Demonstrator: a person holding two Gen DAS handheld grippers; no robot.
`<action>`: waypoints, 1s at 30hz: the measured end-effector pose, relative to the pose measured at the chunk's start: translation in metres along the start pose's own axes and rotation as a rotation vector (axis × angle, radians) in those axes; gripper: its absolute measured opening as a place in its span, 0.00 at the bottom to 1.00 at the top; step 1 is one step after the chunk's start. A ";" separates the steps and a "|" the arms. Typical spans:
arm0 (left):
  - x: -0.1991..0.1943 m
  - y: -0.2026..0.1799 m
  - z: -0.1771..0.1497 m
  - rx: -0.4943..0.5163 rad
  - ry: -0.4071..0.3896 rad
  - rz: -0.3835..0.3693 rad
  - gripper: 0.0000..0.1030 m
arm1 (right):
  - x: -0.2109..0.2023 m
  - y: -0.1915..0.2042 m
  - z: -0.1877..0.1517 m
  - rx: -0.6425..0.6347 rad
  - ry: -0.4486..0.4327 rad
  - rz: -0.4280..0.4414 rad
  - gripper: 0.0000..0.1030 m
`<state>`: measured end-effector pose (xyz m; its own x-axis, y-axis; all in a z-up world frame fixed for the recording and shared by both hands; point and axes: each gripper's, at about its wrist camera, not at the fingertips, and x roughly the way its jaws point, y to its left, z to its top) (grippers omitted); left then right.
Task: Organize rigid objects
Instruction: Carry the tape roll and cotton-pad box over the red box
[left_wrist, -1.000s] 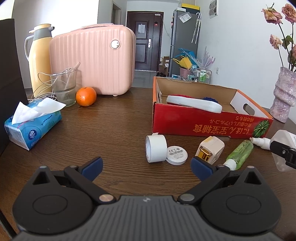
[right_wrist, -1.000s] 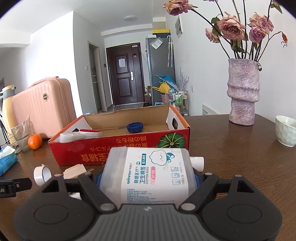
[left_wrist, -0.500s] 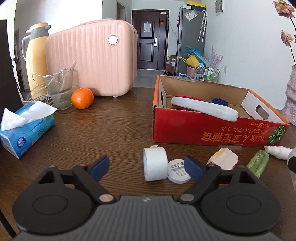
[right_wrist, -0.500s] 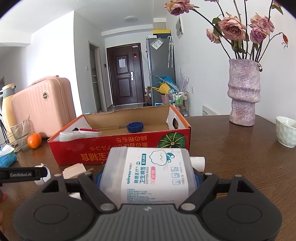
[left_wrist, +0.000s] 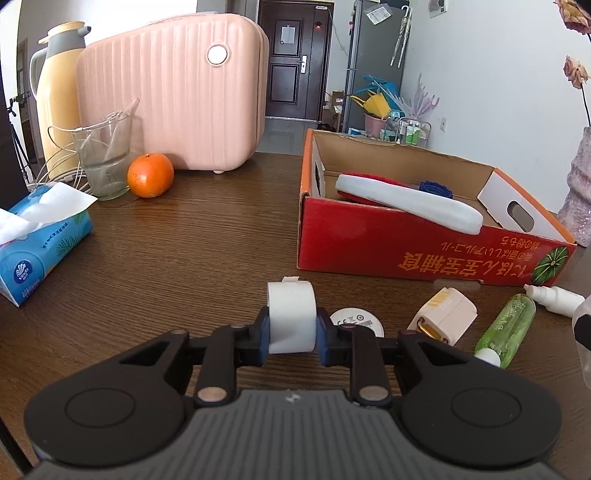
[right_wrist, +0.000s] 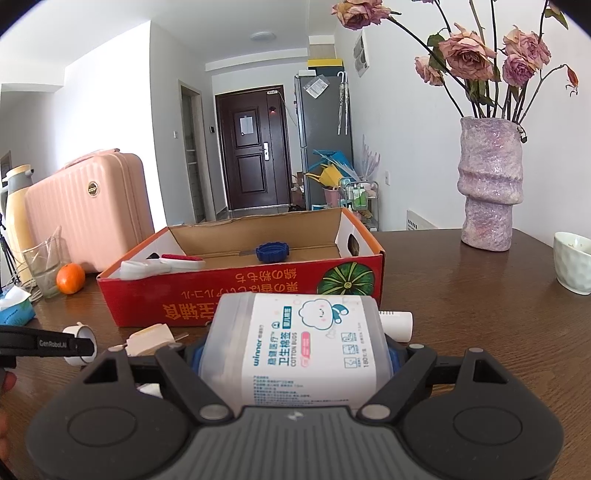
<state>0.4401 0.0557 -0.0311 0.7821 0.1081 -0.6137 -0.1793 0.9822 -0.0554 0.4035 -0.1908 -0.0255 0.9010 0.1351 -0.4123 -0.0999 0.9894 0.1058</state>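
Left gripper (left_wrist: 291, 332) sits low center in its own view, angled down at the counter (left_wrist: 177, 251), jaws clamped tight on the tape roll (left_wrist: 291, 317) standing on edge. Puck (left_wrist: 356, 320), plug (left_wrist: 445, 314) and green bottle (left_wrist: 508, 328) lie just right of it, below the red box (left_wrist: 406, 247). Right gripper (right_wrist: 295, 354) tilts down a little, jaws wide but pressed on the cotton bud tub (right_wrist: 295, 339), bottom center, just this side of the box.
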 end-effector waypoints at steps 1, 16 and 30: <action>-0.002 0.000 0.000 0.002 -0.007 0.000 0.24 | 0.000 0.000 0.000 -0.001 -0.002 0.002 0.79; -0.046 0.002 0.009 0.004 -0.130 -0.031 0.24 | -0.011 0.002 0.004 -0.007 -0.044 0.031 0.79; -0.076 -0.015 0.021 0.006 -0.221 -0.075 0.24 | -0.014 0.011 0.018 -0.032 -0.114 0.052 0.79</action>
<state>0.3961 0.0365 0.0331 0.9050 0.0654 -0.4204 -0.1128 0.9896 -0.0890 0.3975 -0.1828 -0.0026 0.9363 0.1806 -0.3012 -0.1591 0.9827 0.0946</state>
